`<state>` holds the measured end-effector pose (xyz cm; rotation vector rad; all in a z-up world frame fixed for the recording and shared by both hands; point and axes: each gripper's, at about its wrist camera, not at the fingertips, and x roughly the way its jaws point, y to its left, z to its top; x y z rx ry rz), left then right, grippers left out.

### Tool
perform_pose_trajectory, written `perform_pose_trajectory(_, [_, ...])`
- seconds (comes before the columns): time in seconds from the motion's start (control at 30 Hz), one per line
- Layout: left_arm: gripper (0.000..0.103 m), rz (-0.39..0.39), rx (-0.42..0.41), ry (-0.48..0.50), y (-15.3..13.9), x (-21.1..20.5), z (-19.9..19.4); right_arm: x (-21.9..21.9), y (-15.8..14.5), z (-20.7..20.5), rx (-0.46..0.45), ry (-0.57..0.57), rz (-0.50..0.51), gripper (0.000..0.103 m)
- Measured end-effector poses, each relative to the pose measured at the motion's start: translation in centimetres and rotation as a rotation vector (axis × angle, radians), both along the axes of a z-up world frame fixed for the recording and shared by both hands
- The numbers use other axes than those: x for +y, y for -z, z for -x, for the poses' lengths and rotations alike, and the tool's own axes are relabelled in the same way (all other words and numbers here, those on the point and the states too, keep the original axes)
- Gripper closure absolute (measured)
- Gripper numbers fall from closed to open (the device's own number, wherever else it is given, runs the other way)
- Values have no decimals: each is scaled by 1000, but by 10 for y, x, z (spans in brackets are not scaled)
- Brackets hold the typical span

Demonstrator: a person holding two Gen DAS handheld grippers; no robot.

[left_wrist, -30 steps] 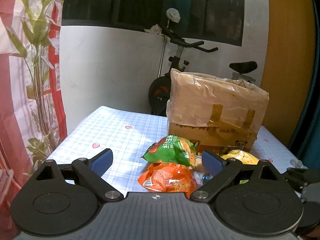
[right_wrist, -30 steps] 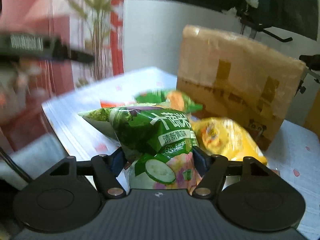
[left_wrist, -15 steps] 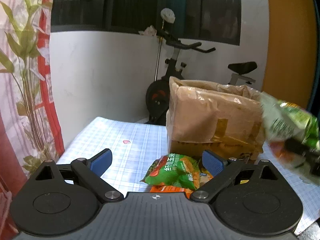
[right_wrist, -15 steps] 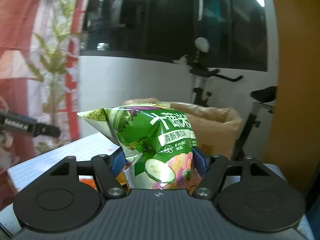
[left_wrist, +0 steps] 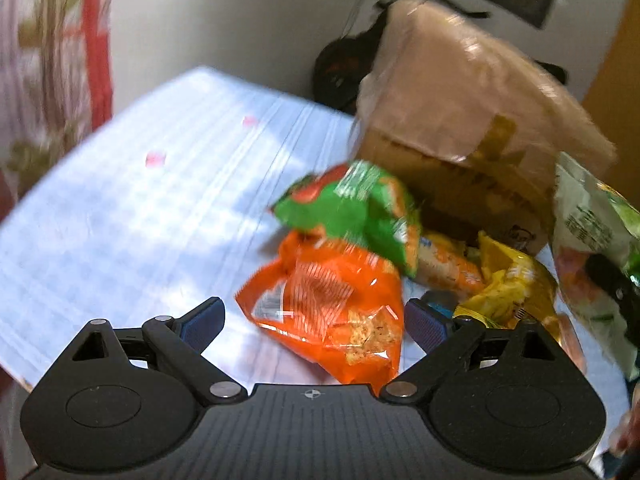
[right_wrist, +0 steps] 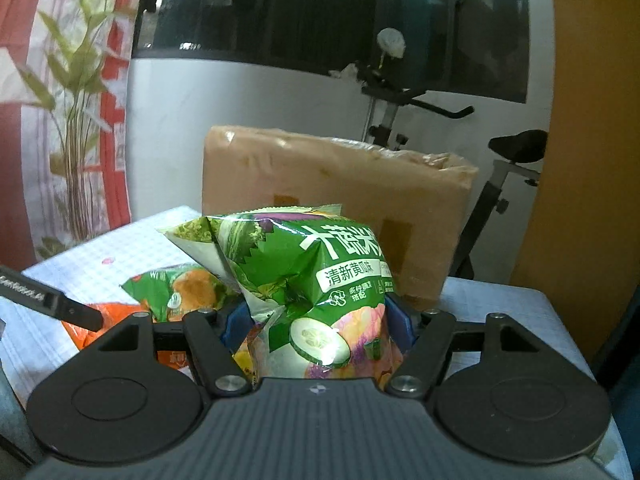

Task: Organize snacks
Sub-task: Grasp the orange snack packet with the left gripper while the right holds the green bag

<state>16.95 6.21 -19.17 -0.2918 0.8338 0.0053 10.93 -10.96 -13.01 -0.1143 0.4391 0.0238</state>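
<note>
My right gripper (right_wrist: 316, 324) is shut on a green cucumber-print snack bag (right_wrist: 316, 276), held upright above the table in front of a tall cardboard box (right_wrist: 336, 196). The same bag (left_wrist: 596, 248) shows at the right edge of the left wrist view. My left gripper (left_wrist: 314, 322) is open, its blue pads on either side of an orange chip bag (left_wrist: 332, 304) lying on the table, not pressing it. A green and orange bag (left_wrist: 352, 208) rests on the orange one. Yellow packets (left_wrist: 508, 280) lie to the right, beside the box (left_wrist: 472, 112).
The table wears a blue checked cloth (left_wrist: 132, 216), with bare cloth to the left of the pile. An exercise bike (right_wrist: 404, 108) stands behind the box against a white wall. A red patterned curtain (right_wrist: 60, 120) hangs at the left.
My left gripper tipped down and came in over the snack pile, so the orange bag now lies between its open fingers. The right gripper lifted the green bag and swung to face the box.
</note>
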Motion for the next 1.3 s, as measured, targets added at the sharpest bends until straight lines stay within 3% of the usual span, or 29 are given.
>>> perform_pose_trajectory(0.33, [6, 200, 133, -118, 26, 4, -49, 1, 5, -15, 26, -64, 10, 33])
perform_pose_trajectory(0.4, [7, 210, 176, -129, 36, -3, -54, 1, 6, -16, 27, -65, 8, 33])
perform_pose_trajectory(0.57, [24, 199, 144, -85, 30, -6, -48, -1, 3, -17, 33, -75, -1, 33])
perform_pose_trajectory(0.63, [36, 171, 125, -63, 21, -3, -42, -3, 1, -17, 34, -78, -9, 33])
perform_pose_trajectory(0.8, [44, 23, 43, -10, -9, 0, -24, -4, -5, -14, 10, -88, -18, 33])
perform_pose_trajectory(0.97, [45, -89, -57, 30, -33, -3, -4, -2, -13, -11, -8, -108, -21, 33])
perform_pose_trajectory(1.17, [45, -107, -79, 46, -51, -3, 1, -10, -15, -9, 4, -91, -35, 33])
perform_pose_trajectory(1.3, [45, -152, -140, 65, -78, -2, 5, -19, -24, -4, -11, -66, -98, 33])
